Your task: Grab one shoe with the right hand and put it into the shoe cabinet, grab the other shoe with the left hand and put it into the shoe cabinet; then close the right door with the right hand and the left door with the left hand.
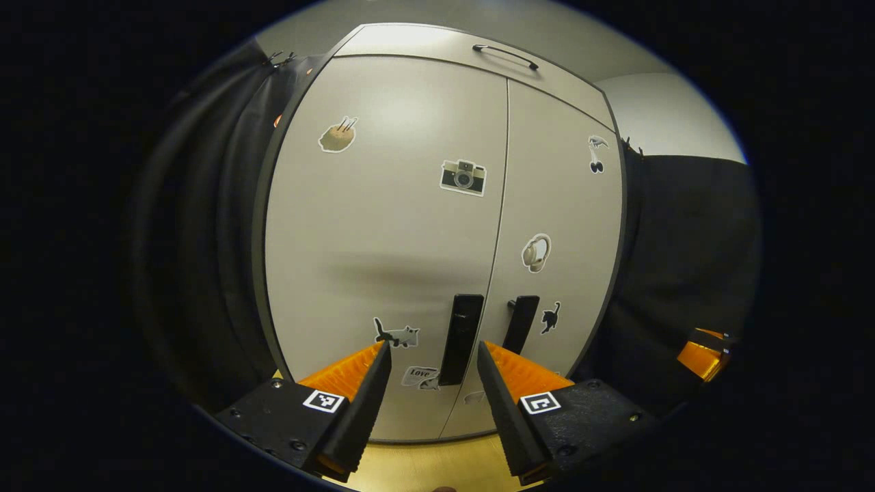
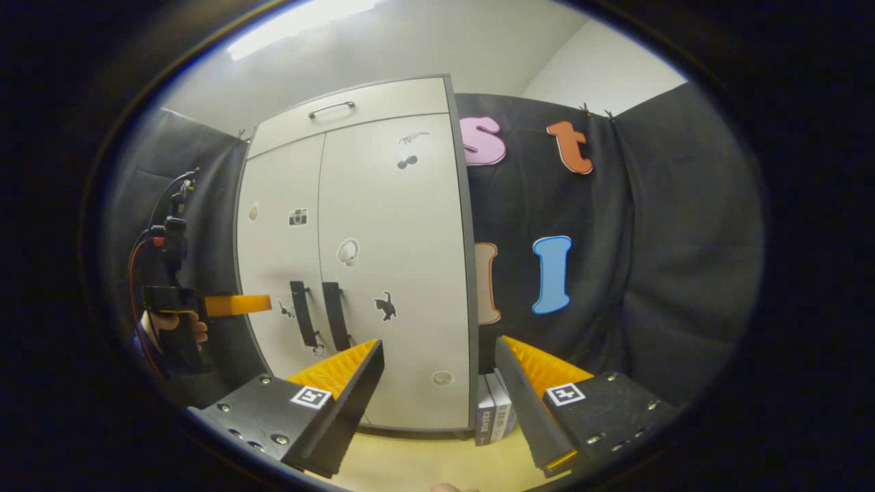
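Observation:
The pale shoe cabinet [image 1: 383,225] stands right in front of me with both doors shut; stickers dot the doors. Two dark vertical handles, the left door's [image 1: 460,338] and the right door's [image 1: 521,323], sit side by side at the centre seam. My left gripper [image 1: 432,352] is open, close to the doors, level with the handles and touching nothing. In the right gripper view the cabinet [image 2: 389,273] is farther off and to the left. My right gripper [image 2: 439,345] is open and holds nothing. The left gripper [image 2: 236,305], held by a hand [image 2: 174,328], points at the left door.
A drawer front with a bar handle [image 1: 506,56] tops the cabinet. A few books or boxes [image 2: 493,410] stand on the wooden floor [image 2: 424,458] against the cabinet's right side. Black cloth walls close in on both sides. The right gripper's finger [image 1: 701,357] shows at the far right.

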The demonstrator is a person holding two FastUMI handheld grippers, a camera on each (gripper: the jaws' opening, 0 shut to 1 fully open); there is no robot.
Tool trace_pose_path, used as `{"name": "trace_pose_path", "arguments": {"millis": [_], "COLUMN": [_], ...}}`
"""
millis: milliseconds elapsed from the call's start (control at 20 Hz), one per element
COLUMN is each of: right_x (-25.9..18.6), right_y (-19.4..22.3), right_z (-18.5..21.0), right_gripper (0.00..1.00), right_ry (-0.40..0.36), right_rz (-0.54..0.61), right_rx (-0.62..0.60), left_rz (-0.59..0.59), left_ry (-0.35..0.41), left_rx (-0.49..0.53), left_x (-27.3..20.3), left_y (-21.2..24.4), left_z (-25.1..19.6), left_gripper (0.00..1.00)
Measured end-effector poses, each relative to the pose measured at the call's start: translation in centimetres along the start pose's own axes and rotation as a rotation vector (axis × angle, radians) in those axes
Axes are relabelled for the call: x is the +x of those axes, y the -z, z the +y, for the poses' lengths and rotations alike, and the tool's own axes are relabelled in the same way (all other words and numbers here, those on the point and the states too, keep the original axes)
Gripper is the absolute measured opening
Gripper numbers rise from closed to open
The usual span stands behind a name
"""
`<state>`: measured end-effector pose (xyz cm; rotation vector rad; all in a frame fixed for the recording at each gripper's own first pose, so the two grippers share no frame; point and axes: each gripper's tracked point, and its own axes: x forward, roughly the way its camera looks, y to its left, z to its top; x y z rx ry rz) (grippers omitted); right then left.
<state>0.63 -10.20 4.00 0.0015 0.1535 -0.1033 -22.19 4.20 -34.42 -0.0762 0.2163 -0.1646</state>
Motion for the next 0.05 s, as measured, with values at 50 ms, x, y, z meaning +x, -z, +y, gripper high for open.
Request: {"name": "trace_pose_path", "arguments": {"millis": [50], "right_x": [-0.22], "right_y": [-0.03], "right_z": [0.11], "right_gripper": [0.98], "right_ry": [-0.003], "right_rz": [-0.002], "right_rx": [0.002], "left_rz": [-0.001], "left_ry": [-0.001], "left_rx": [0.001], "left_x": [-0.73], "left_y": [-0.01], "left_z": [-0.13], "left_gripper": [0.78]}}
